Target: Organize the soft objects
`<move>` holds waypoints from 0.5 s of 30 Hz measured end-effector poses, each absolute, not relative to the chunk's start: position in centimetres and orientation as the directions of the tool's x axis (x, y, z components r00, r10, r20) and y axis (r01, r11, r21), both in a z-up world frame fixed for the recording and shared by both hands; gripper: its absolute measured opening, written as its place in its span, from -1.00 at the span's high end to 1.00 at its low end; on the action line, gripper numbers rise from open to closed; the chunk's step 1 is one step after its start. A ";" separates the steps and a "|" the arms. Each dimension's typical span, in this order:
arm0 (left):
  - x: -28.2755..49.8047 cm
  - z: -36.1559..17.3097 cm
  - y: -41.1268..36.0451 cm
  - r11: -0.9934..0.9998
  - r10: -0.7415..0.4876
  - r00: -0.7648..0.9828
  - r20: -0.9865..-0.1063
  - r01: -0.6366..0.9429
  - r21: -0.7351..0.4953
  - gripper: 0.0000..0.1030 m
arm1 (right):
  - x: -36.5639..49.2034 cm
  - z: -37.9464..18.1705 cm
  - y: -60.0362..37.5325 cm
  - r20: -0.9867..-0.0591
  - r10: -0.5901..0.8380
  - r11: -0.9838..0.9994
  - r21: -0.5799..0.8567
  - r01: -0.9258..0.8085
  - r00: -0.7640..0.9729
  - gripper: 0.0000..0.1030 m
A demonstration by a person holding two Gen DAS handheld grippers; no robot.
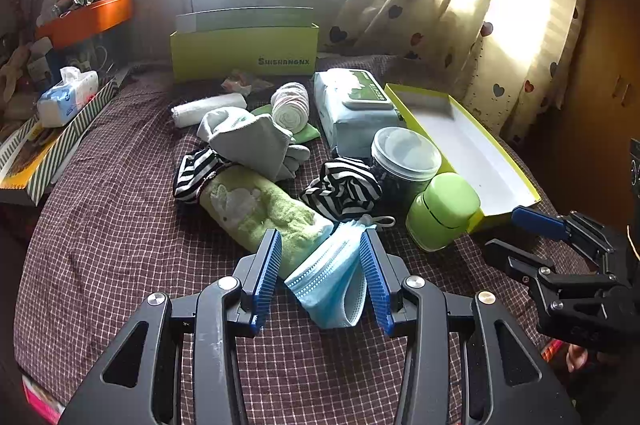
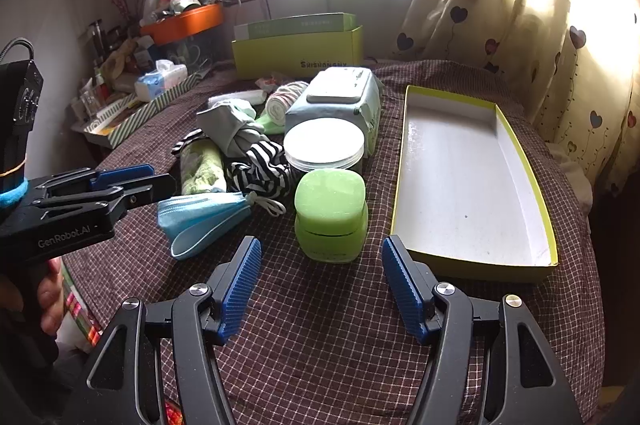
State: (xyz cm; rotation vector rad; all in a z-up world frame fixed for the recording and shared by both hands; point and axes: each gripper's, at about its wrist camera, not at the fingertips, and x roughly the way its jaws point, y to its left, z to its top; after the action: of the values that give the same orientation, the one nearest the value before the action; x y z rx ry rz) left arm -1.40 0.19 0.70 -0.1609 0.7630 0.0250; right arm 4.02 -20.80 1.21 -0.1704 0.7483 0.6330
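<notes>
Sorting barely begun: pile on the bed, tray bare

From the left, the green towel (image 1: 264, 209), striped cloth (image 1: 344, 191) and grey cloth (image 1: 252, 141) lie heaped on the checked bed (image 1: 100, 225); the left gripper (image 1: 322, 257) has its jaws spread around the blue mask (image 1: 332, 281), contact unclear. The right gripper (image 2: 320, 281) hangs spread and empty near the bare tray (image 2: 460, 177). The pile hides its lower items.

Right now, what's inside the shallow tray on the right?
Nothing: the tray shows a bare white floor with only small specks, and no soft item is in it yet. In the left wrist view the green jar hides its near corner; the right wrist view shows that corner bare.
</notes>
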 end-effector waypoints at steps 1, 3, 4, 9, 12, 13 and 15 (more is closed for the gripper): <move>-1.4 0.7 0.2 0.988 -0.036 0.723 -0.689 -0.080 -0.135 0.18 | 4.0 1.2 -20.8 -0.680 0.476 0.801 0.074 -0.594 0.558 -0.23; -1.3 0.7 0.3 0.987 -0.038 0.720 -0.693 -0.080 -0.138 0.18 | 4.0 1.2 -20.7 -0.679 0.477 0.800 0.074 -0.595 0.558 -0.23; -1.3 0.7 0.4 0.986 -0.045 0.717 -0.695 -0.079 -0.145 0.18 | 4.0 1.2 -20.7 -0.679 0.478 0.800 0.074 -0.595 0.558 -0.23; -1.2 0.6 0.3 0.986 -0.052 0.712 -0.700 -0.075 -0.148 0.18 | 3.9 1.2 -20.6 -0.678 0.480 0.799 0.076 -0.597 0.556 -0.23; -1.3 0.6 0.3 0.986 -0.052 0.714 -0.698 -0.075 -0.151 0.18 | 3.8 1.2 -20.4 -0.678 0.488 0.794 0.083 -0.603 0.550 -0.23; -1.3 0.6 0.3 0.986 -0.051 0.714 -0.698 -0.076 -0.149 0.18 | 3.8 1.2 -20.4 -0.678 0.491 0.791 0.084 -0.605 0.547 -0.23; -1.3 0.5 0.3 0.986 -0.051 0.714 -0.698 -0.075 -0.149 0.18 | 3.6 1.1 -20.1 -0.678 0.497 0.785 0.087 -0.613 0.541 -0.23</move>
State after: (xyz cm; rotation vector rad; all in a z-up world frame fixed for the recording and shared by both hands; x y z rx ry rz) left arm -1.34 0.33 0.54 -0.1713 0.7763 0.0131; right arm 3.56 -20.11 1.11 -0.1684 0.7485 0.6632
